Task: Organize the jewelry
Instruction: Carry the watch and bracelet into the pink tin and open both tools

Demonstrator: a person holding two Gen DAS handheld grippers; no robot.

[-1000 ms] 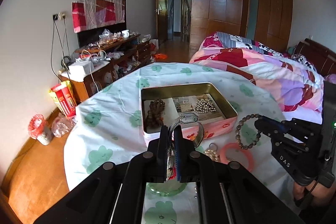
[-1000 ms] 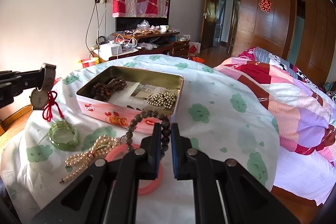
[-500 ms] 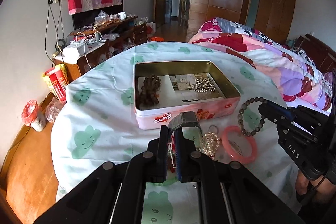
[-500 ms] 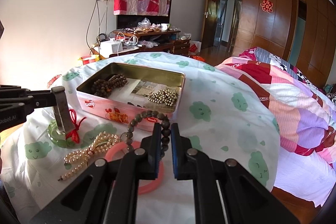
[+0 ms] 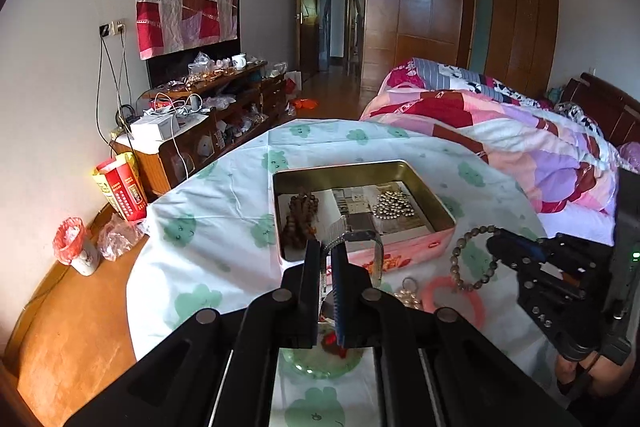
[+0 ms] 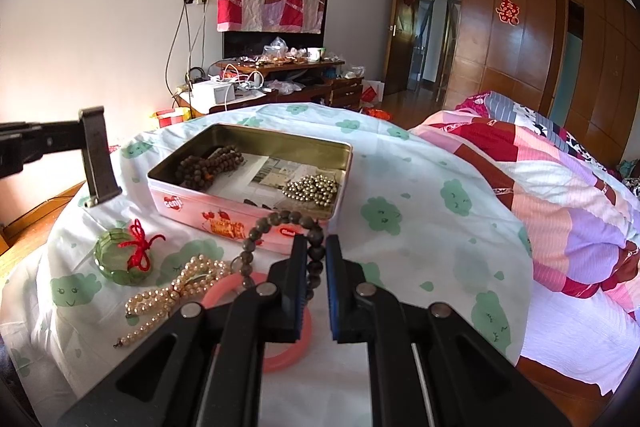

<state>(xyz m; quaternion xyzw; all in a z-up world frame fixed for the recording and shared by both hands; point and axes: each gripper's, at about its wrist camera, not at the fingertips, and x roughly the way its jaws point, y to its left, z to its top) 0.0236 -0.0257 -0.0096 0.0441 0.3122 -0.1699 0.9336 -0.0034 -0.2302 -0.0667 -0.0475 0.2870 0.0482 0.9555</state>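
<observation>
Watch (image 5: 352, 239) now hangs higher, clear of green bangle (image 6: 120, 261).

Place: I'm looking into a home bedroom.
Bed: quilted bed (image 5: 500, 131) beside my counter (image 6: 420, 227).
Walls: wooden wardrobe (image 6: 520, 39), open door (image 5: 340, 23).
Clutter: low cabinet (image 5: 208, 123) piled with cables and household bits.

The tin (image 6: 224, 215) carries a red heart logo on its pink side, lettering too small to read. A red double-happiness character (image 6: 507, 10) is fixed to the wardrobe door.
</observation>
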